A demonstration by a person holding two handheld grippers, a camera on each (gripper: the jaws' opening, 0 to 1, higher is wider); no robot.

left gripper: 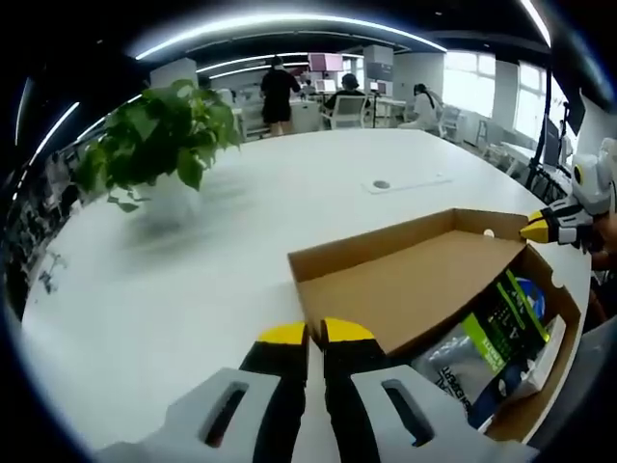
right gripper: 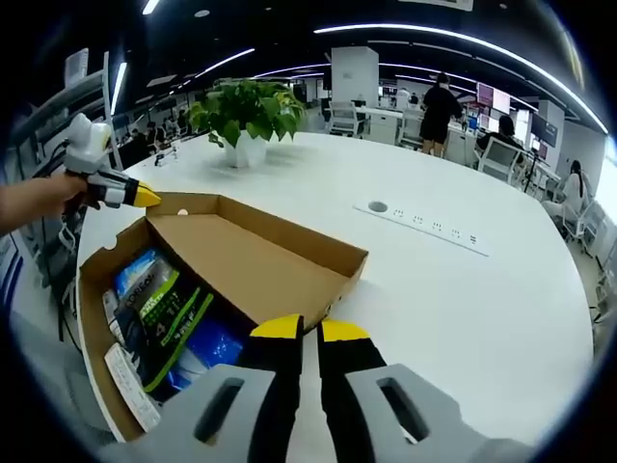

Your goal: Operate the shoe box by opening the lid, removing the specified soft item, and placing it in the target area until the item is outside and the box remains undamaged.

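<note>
- Left hand-held gripper (left gripper: 315, 333): jaws clenched together, empty, at 6 o'clock against the near edge of the raised lid (left gripper: 405, 280).
- Right hand-held gripper (right gripper: 308, 330): likewise clenched, empty, at the lid edge.
- Shoe box (right gripper: 96, 280) on white tabletop (right gripper: 463, 289), lid partly lifted.
- Soft packet (right gripper: 159, 309) inside box, at 9 o'clock.
- Step judged: opening lid. Next: swing lid clear, then reach packet.

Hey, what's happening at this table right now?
A person is working a cardboard shoe box on a white table with two handheld claws. The lid is partly raised, and packaged items show inside the box. Each view shows its own claw closed at the lid's near edge: the left claw and the right claw. Nothing has been taken out yet.
</note>
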